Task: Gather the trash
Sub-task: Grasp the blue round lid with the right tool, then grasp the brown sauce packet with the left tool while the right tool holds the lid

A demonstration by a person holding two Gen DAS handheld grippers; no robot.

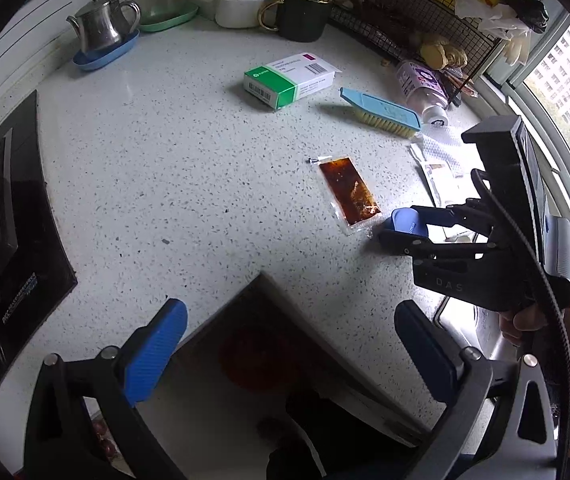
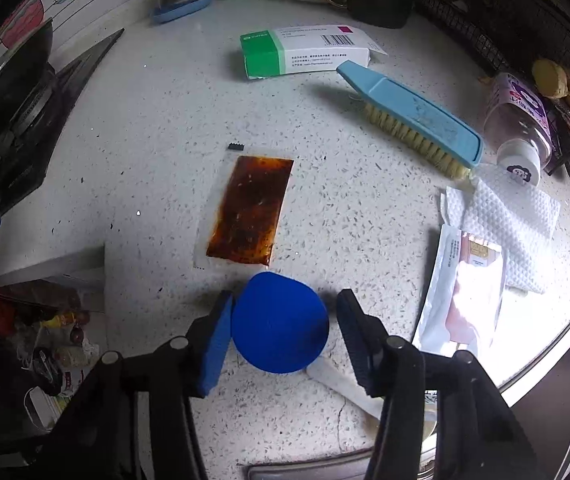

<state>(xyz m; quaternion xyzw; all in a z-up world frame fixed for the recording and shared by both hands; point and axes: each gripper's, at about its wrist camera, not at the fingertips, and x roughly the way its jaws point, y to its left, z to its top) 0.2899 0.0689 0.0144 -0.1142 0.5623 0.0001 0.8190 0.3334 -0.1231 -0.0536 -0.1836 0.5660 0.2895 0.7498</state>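
A clear sauce packet (image 1: 349, 193) with dark brown sauce lies flat on the speckled counter; it also shows in the right wrist view (image 2: 250, 210). My right gripper (image 2: 283, 330) is open, low over the counter just short of the packet's near end; it shows in the left wrist view (image 1: 399, 228). A blue round pad (image 2: 280, 322) sits between its fingers. My left gripper (image 1: 285, 354) is open and empty above a trash bin (image 1: 269, 360) by the counter's edge. A green and white medicine box (image 1: 289, 79), a foil wrapper (image 2: 461, 296) and a white paper towel (image 2: 513, 220) lie around.
A blue scrub brush (image 2: 413, 120) and a toppled small bottle (image 2: 521, 128) lie at the right. A gas stove (image 1: 1, 216) is at the left. A steel teapot (image 1: 99, 26), mugs and a wire rack (image 1: 405, 20) stand at the back. A sink (image 2: 557, 392) is at the right.
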